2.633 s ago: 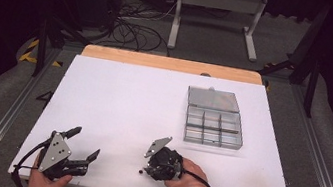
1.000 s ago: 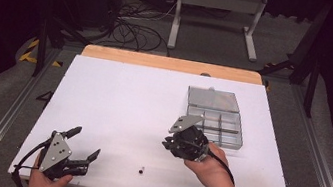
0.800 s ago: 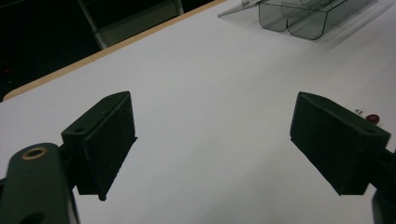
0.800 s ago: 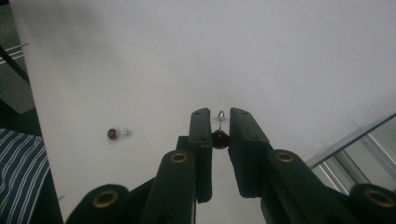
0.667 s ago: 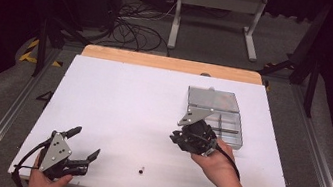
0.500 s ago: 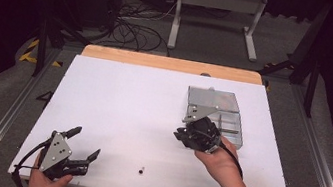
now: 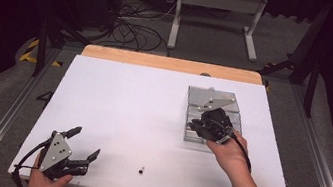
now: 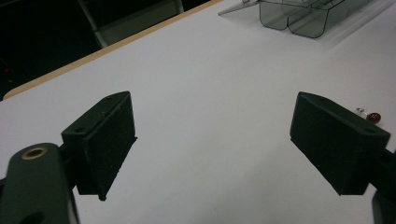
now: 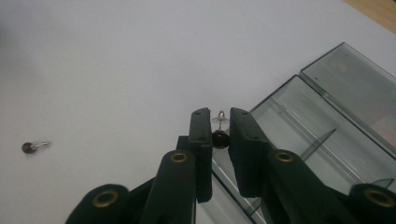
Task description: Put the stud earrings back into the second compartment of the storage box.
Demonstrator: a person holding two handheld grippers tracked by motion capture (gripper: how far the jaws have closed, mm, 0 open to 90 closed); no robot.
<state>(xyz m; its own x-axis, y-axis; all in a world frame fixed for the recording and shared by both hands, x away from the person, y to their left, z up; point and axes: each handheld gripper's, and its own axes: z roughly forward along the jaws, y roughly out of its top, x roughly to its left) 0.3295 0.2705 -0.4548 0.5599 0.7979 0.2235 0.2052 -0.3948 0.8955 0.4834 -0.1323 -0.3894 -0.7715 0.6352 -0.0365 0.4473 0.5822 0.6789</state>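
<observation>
High view: my right gripper (image 7: 198, 125) hangs over the clear compartment box (image 7: 233, 104) at the right side of the white surface (image 7: 127, 107), jaws pointing left, at the box's left edge. My left gripper (image 7: 82, 147) sits at the near left corner of the surface, well apart from the box, jaws spread wide with nothing between them. A small dark bead earring (image 7: 141, 171) lies loose on the surface near the front edge, between my two hands, closer to the left one.

Left gripper view: both black jaws stand far apart – bare white surface between them. The loose earring (image 8: 372, 116) – dark red bead with a short metal pin – lies just past the right-hand jaw, not touching it. The box (image 8: 303, 16) shows at the top, far off, its lid lying open to the side.

Right gripper view: jaws closed on a second earring (image 9: 219, 135) – dark bead pinched between the pads, metal post with a small disc sticking out past the tips. The held earring hangs above the box's wall (image 9: 275, 100), right at the edge of a compartment; can't tell whether it's inside the rim line or just outside. The compartments I can see look clear. The loose earring (image 9: 29, 147) lies far off to the left on the surface.
</observation>
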